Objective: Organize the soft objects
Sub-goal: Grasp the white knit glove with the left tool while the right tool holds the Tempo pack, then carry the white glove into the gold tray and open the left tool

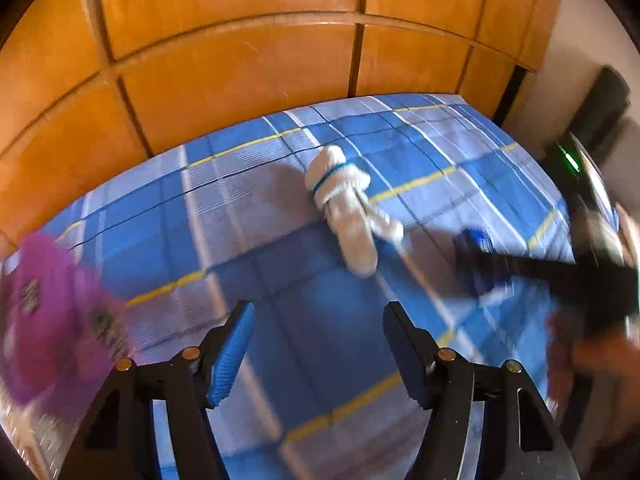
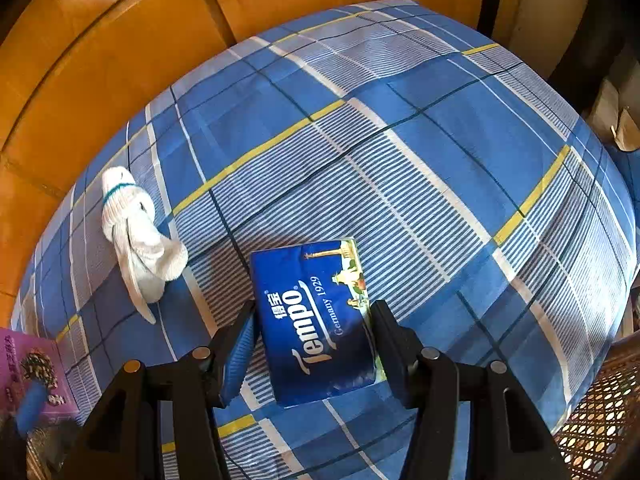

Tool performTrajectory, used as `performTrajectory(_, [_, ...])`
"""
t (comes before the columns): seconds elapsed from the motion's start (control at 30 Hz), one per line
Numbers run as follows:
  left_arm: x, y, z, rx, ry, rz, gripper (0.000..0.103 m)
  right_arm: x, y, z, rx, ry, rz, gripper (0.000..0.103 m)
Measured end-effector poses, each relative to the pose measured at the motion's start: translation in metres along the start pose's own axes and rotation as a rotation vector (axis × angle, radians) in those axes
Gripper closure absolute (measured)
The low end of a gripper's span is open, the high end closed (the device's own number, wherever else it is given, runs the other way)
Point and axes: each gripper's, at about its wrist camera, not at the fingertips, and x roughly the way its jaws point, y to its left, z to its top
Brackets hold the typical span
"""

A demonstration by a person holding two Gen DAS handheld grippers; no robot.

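**Right tongs clamping tissue pack, left tongs empty over the bed**

Right gripper (image 2: 314, 346) is pointing steeply down at the bed (image 2: 440, 128), covered with a blue plaid sheet with white and yellow lines. Its jaws are sitting on either side of a blue Tempo tissue pack (image 2: 316, 320), both pads pressing against the pack's long edges, so the tongs are clamped on the pack. The pack is lying flat on the sheet, near the bed's front edge in the right wrist view.

Left gripper (image 1: 318, 350) is hanging over bare sheet, jaws apart with nothing between them. Left wrist view is motion-blurred.

White glove (image 2: 136, 236), knitted, with a teal band at the cuff, is lying crumpled on the sheet to the left of the tissue pack, apart from it. In the left wrist view the same glove (image 1: 346, 212) is lying ahead of the empty jaws, well clear of them.

Purple pack (image 2: 36, 376) with flower print is sitting at the bed's left edge, partly cut off by the frame; it is showing as a purple blur (image 1: 52, 320) at the left of the left wrist view.

Orange wooden panels (image 1: 240, 60) are running behind the bed. A woven basket (image 2: 596, 412) with an open mesh is showing at the lower right of the right wrist view, beside the bed. In the left wrist view the right tool is appearing as a dark blur at the right edge, over a blue shape that is too blurred to tell apart.
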Motion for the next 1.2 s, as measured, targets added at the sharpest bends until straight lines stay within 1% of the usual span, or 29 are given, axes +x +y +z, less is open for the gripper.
performTrajectory(0.2, [0.048, -0.006, 0.049, -0.012, 0.019, -0.01, 0.035, 0.001, 0.0, 0.0, -0.008, 0.011, 0.02, 0.046])
performTrajectory(0.27, [0.064, -0.007, 0.062, -0.007, 0.031, 0.004, 0.032, 0.0, -0.001, 0.0, -0.01, 0.019, 0.029, 0.046])
performTrajectory(0.43, [0.104, -0.01, 0.083, -0.004, 0.095, 0.041, 0.032, 0.003, 0.004, -0.001, -0.034, 0.037, 0.048, 0.046])
performTrajectory(0.47, [0.11, -0.01, 0.083, -0.007, 0.105, 0.041, 0.034, 0.004, 0.005, -0.001, -0.039, 0.038, 0.051, 0.046])
performTrajectory(0.5, [0.117, -0.01, 0.083, -0.004, 0.119, 0.044, 0.041, 0.004, 0.006, -0.001, -0.044, 0.038, 0.05, 0.046])
performTrajectory(0.53, [0.121, -0.01, 0.083, -0.005, 0.125, 0.026, 0.058, 0.004, 0.008, -0.001, -0.048, 0.037, 0.049, 0.046])
performTrajectory(0.57, [0.119, -0.01, 0.084, -0.012, 0.106, 0.009, 0.072, 0.004, 0.008, -0.002, -0.052, 0.037, 0.051, 0.047])
performTrajectory(0.6, [0.117, -0.011, 0.084, -0.009, 0.1, 0.009, 0.077, 0.004, 0.009, -0.002, -0.056, 0.037, 0.058, 0.047])
performTrajectory(0.63, [0.114, -0.011, 0.084, -0.008, 0.098, 0.003, 0.078, 0.004, 0.011, -0.002, -0.064, 0.039, 0.062, 0.047])
performTrajectory(0.67, [0.109, -0.011, 0.084, -0.007, 0.085, -0.002, 0.079, 0.004, 0.013, -0.003, -0.076, 0.041, 0.068, 0.047])
performTrajectory(0.73, [0.094, -0.009, 0.086, 0.004, 0.055, -0.007, 0.079, 0.003, 0.021, -0.005, -0.114, 0.045, 0.116, 0.048])
performTrajectory(0.77, [0.09, -0.007, 0.087, 0.005, 0.053, -0.01, 0.079, 0.003, 0.026, -0.007, -0.142, 0.049, 0.131, 0.048])
performTrajectory(0.83, [0.077, -0.002, 0.09, -0.002, 0.047, 0.015, 0.079, 0.007, 0.039, -0.012, -0.206, 0.078, 0.133, 0.048])
performTrajectory(0.87, [0.07, 0.001, 0.093, -0.012, 0.046, 0.017, 0.079, 0.007, 0.043, -0.014, -0.228, 0.075, 0.13, 0.048])
performTrajectory(0.93, [0.058, 0.006, 0.101, -0.028, 0.037, 0.02, 0.079, 0.008, 0.049, -0.016, -0.253, 0.091, 0.153, 0.048])
performTrajectory(0.97, [0.05, 0.01, 0.106, -0.036, 0.027, 0.029, 0.079, 0.008, 0.052, -0.018, -0.27, 0.093, 0.147, 0.048])
performTrajectory(1.1, [0.006, 0.036, 0.131, -0.081, -0.043, 0.077, 0.079, 0.011, 0.059, -0.021, -0.295, 0.105, 0.152, 0.047])
performTrajectory(1.2, [-0.035, 0.07, 0.145, -0.129, -0.116, 0.129, 0.079, 0.013, 0.061, -0.021, -0.301, 0.106, 0.144, 0.047])
